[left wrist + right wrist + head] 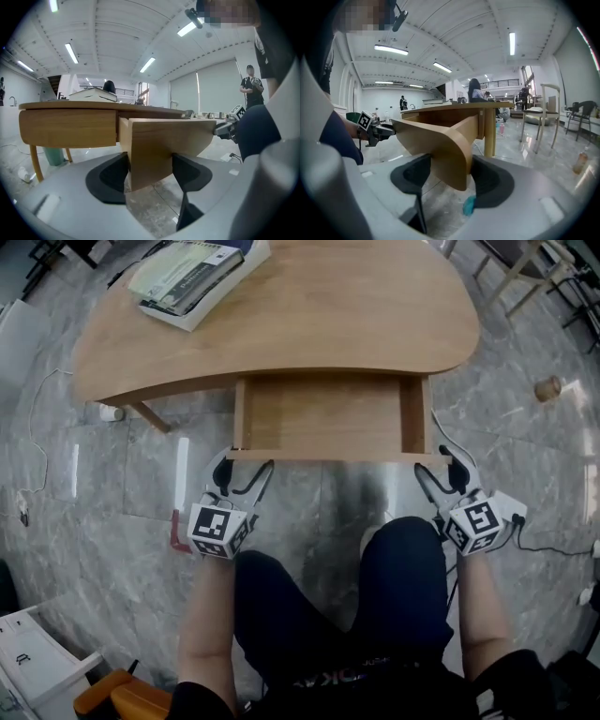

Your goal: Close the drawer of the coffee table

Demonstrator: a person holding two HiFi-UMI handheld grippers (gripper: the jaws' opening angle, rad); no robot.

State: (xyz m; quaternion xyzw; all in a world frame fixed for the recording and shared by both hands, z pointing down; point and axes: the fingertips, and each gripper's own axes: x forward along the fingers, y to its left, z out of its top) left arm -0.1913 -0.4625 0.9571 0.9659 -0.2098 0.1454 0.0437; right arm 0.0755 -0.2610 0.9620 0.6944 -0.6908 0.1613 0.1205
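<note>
The wooden coffee table (309,306) has its drawer (323,418) pulled out toward me. My left gripper (246,474) sits at the drawer's front left corner (145,154). That corner dips between the dark pads (110,180), and the jaws stand wide around it without a clear grip. My right gripper (439,474) is at the front right corner (452,150), which likewise lies between its spread pads (490,180). Each gripper shows in the other's view, at the far end of the drawer front (187,133).
A stack of books (192,277) lies on the table's far left. My knees (403,559) are just behind the grippers. A cable (42,418) and a small white item (111,412) lie on the marble floor at left, and chairs (525,273) stand at the far right.
</note>
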